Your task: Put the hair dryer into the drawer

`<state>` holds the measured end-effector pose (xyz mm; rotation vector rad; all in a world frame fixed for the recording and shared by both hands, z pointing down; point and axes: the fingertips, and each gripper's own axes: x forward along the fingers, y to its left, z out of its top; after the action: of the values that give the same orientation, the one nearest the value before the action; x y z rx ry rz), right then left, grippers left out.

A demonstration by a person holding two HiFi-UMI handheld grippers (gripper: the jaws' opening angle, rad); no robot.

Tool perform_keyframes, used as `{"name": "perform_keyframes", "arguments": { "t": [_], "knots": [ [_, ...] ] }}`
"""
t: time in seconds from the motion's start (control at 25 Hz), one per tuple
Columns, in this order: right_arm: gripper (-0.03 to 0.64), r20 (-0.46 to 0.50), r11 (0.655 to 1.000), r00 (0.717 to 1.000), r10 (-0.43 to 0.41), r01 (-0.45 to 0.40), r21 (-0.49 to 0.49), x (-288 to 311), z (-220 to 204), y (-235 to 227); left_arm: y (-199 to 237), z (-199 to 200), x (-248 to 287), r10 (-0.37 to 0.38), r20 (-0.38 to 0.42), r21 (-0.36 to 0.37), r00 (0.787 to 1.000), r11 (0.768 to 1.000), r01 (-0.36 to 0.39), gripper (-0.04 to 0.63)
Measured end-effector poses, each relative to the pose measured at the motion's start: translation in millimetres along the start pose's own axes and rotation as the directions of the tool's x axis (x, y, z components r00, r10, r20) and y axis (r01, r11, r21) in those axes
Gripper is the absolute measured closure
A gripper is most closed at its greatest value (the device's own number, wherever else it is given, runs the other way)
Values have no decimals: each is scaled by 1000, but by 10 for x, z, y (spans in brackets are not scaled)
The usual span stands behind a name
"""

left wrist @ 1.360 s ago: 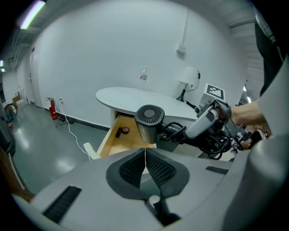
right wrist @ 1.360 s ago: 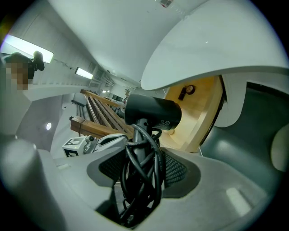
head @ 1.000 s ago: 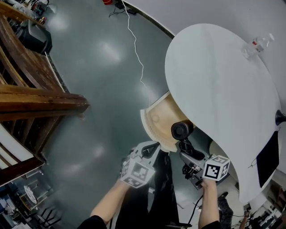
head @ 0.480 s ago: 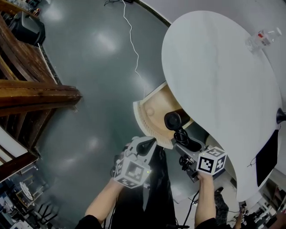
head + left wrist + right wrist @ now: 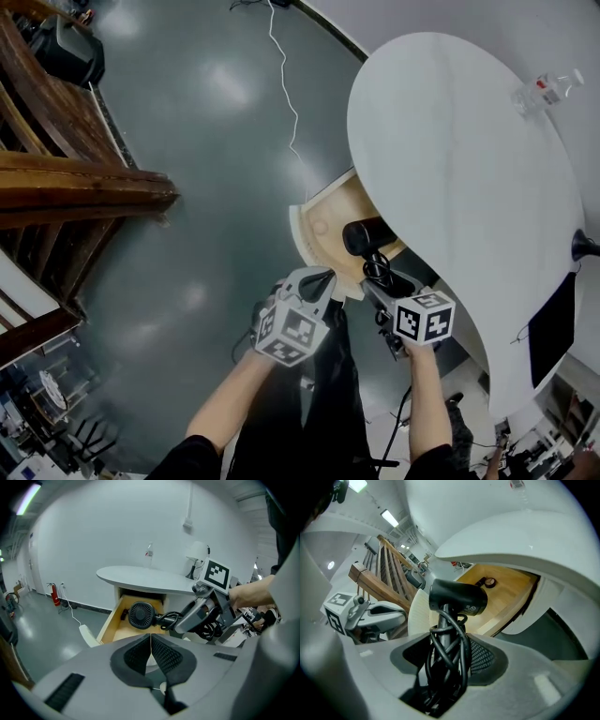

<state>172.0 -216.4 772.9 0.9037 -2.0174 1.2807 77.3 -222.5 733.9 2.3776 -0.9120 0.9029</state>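
Observation:
The black hair dryer [image 5: 364,236] hangs over the open wooden drawer [image 5: 319,246] under the white round table [image 5: 450,159]. My right gripper [image 5: 382,286] is shut on its handle, which has the black cord wound round it [image 5: 447,641]. In the right gripper view the dryer's head [image 5: 457,597] points left above the drawer's floor [image 5: 506,597]. In the left gripper view its round rear grille [image 5: 140,615] faces me in front of the drawer [image 5: 115,623]. My left gripper [image 5: 314,281] is shut and empty, a little way before the drawer front, its pads [image 5: 161,654] pressed together.
A small dark round object [image 5: 486,581] lies in the drawer. On the table stand a clear bottle [image 5: 539,91] and a lamp [image 5: 197,555]. A wooden stair rail [image 5: 75,197] is at the left. A white cable [image 5: 286,94] runs across the grey floor.
My right gripper has carried the hair dryer from the drawer's front corner further in over the drawer. The left gripper has stayed shut near the drawer front.

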Motion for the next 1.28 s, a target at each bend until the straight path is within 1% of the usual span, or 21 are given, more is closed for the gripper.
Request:
{"name": "perform_keyframes", "arguments": {
  "t": [0.2,0.48,0.84,1.04,1.28],
  "knots": [
    [385,-17,997,998,-57,56,-62,13,66,-28,110,175,47,25,1,8,1000,1000,-25,583],
    [385,-32,984,992,-126,121,-128,90,131,24,170,314,60,20,0,-1,1000,1000,-20,583],
    [385,-37,959,976,-215,203,-200,169,231,22,206,273,28,21,-6,10,1000,1000,-21,583],
    [385,-66,937,962,-265,241,-252,230,197,-3,214,239,-24,15,-6,16,1000,1000,-15,583],
    [387,-82,912,945,-317,280,-301,340,247,-82,263,214,34,10,-11,24,1000,1000,-10,583]
  ]
}}
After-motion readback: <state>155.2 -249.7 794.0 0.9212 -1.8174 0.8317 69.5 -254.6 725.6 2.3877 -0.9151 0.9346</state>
